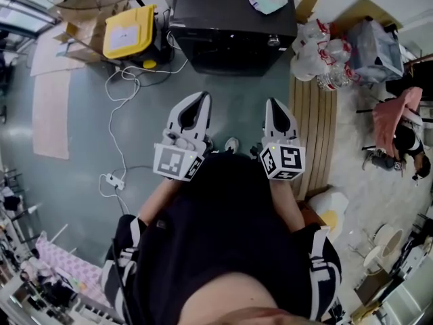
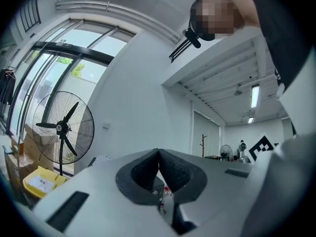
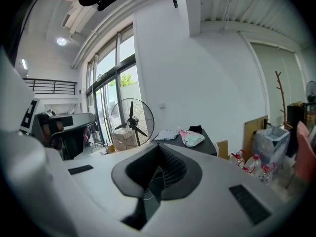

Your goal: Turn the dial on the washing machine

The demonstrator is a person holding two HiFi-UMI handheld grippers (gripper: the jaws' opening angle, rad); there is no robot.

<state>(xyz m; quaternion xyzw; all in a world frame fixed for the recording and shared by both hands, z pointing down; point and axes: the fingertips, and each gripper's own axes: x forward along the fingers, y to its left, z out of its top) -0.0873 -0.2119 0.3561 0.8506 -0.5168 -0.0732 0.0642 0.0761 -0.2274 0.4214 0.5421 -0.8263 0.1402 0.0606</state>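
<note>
Head view: left gripper point(image 1: 201, 100) and right gripper point(image 1: 276, 104) both closed, empty, ribbed black pads point(image 3: 173, 168) touching, near the boxy washing machine point(image 1: 233, 26).

Grey floor point(image 1: 88, 53), white wall point(image 2: 143, 93), big windows point(image 2: 54, 65), fan point(image 2: 61, 127) nr glass.

No legible txt; label point(image 1: 123, 38) on yellow bin point(image 1: 146, 17) too small to read.

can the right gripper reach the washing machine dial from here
Probably not without moving closer: the right gripper hangs shut by the person's body, apart from the dial. Only bare floor lies between, so the way looks free.
</note>
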